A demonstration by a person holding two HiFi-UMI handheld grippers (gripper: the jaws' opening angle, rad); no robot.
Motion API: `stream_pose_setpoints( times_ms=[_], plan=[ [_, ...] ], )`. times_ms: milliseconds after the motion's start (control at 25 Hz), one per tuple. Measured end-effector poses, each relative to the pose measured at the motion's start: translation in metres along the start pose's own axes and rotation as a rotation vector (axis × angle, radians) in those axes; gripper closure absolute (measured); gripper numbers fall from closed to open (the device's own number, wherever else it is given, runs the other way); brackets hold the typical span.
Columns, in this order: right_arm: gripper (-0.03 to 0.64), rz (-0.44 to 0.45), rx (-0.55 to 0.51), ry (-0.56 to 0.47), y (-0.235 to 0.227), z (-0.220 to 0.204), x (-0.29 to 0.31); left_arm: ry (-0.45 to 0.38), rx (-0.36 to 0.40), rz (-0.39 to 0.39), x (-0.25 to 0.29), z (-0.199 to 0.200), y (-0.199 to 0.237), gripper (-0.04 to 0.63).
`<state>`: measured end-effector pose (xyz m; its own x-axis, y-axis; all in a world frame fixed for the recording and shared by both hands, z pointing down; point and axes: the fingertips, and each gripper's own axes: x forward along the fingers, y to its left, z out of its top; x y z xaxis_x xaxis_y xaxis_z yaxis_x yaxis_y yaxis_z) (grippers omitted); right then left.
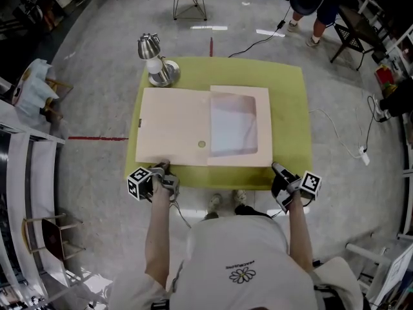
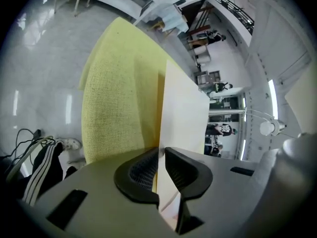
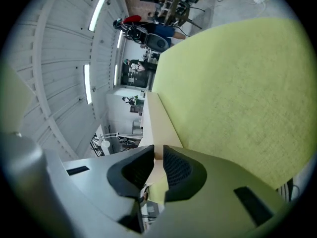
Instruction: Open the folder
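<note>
A pale peach folder (image 1: 174,128) lies flat on the yellow-green table (image 1: 287,95). Its wide left flap is spread out beside a right half with a whitish window (image 1: 233,124). My left gripper (image 1: 162,167) is at the flap's near-left corner. In the left gripper view the thin flap edge (image 2: 181,108) runs between the jaws (image 2: 160,152), which stand a sliver apart around it. My right gripper (image 1: 277,168) is at the near-right corner. There the jaws (image 3: 158,155) are closed onto the folder's thicker edge (image 3: 158,123).
A silver desk lamp (image 1: 155,58) stands on the table's far-left corner. Shelving and clutter (image 1: 32,147) line the left side. A cable (image 1: 258,41) and a chair's legs (image 1: 190,2) are on the floor beyond the table, and a person (image 1: 310,5) stands far right.
</note>
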<state>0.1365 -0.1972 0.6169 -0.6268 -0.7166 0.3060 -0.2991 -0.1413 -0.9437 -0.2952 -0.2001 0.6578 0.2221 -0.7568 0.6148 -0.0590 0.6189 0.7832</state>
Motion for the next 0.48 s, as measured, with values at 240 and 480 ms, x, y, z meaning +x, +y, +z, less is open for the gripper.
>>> stream_pose_setpoints(
  times_ms=[240,480],
  plan=[
    [0.58,0.031,-0.141,-0.017,0.04,0.017,-0.001,-0.006,-0.004,-0.118,-0.024,-0.005,-0.017,0.393],
    [0.58,0.032,-0.306,-0.095,0.082,0.044,-0.013,-0.188,0.172,-0.201,-0.074,0.017,-0.068,0.405]
  ],
)
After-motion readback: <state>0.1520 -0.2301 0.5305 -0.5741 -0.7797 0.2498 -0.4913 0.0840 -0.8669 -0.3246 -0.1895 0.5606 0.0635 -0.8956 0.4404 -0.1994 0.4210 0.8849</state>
